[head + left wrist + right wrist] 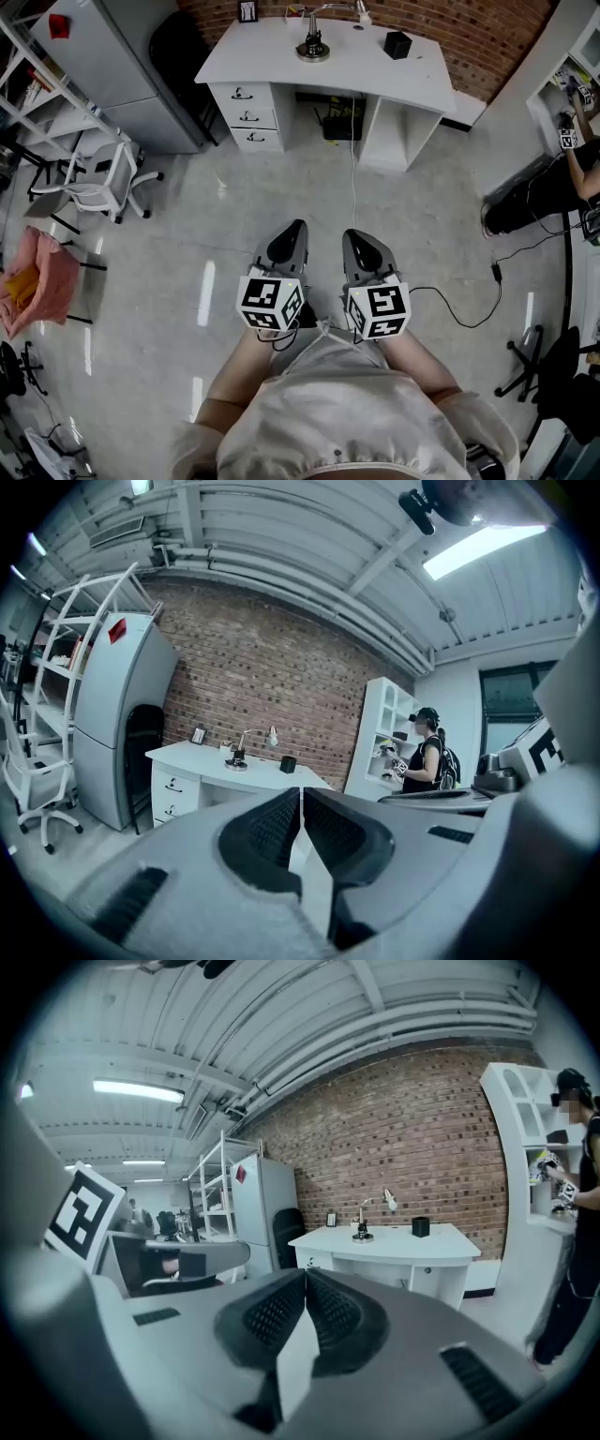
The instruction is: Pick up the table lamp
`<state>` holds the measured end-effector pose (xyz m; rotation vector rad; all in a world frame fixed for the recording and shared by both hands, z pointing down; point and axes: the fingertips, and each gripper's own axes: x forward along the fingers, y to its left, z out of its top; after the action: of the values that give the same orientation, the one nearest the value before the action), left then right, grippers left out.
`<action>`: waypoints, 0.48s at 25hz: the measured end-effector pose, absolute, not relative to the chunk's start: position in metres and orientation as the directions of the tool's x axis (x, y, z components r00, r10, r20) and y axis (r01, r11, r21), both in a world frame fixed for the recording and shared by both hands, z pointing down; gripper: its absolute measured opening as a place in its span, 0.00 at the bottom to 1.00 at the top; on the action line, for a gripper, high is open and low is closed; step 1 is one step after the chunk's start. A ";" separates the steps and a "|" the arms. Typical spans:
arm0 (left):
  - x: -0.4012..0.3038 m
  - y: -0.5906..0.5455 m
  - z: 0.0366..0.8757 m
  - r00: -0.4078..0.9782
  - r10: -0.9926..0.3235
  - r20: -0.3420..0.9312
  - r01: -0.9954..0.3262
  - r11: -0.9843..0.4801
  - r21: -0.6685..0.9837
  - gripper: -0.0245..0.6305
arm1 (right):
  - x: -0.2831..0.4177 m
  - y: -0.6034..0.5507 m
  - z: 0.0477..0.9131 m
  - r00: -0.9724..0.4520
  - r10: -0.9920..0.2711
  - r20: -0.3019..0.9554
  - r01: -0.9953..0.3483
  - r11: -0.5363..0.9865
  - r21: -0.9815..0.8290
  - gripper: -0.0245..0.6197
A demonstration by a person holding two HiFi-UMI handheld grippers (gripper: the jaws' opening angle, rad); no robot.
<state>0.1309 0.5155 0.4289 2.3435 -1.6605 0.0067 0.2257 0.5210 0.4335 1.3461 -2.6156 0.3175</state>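
Both tongs shut tight, nothing between jaws: left gripper (292,232), right gripper (354,239). Silver gooseneck table lamp with round base (312,47) stands by back edge of white drawer desk (272,58), well ahead of you. Walk close first, open jaws, take stem low, just above base.

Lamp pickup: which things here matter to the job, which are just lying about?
Job: table lamp, white desk under it, left gripper, right gripper (both shut, empty).
Lying about: black box, picture frame, office chair, fridge.
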 end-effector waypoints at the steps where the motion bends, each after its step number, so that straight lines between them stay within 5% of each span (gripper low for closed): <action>1: 0.126 0.507 0.429 0.347 -0.925 0.156 -0.925 -0.310 0.219 0.08 | 0.221 0.512 0.433 -0.570 -0.780 0.260 -0.819 0.564 -0.103 0.08; 12: 0.046 0.397 0.398 0.403 -0.909 0.106 -0.901 -0.374 0.219 0.08 | 0.144 0.400 0.406 -0.513 -0.824 0.242 -0.856 0.511 -0.075 0.08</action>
<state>0.0455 0.3968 0.3983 2.4193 -1.5940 -0.0466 0.1440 0.3999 0.4062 1.4457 -2.5742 0.2766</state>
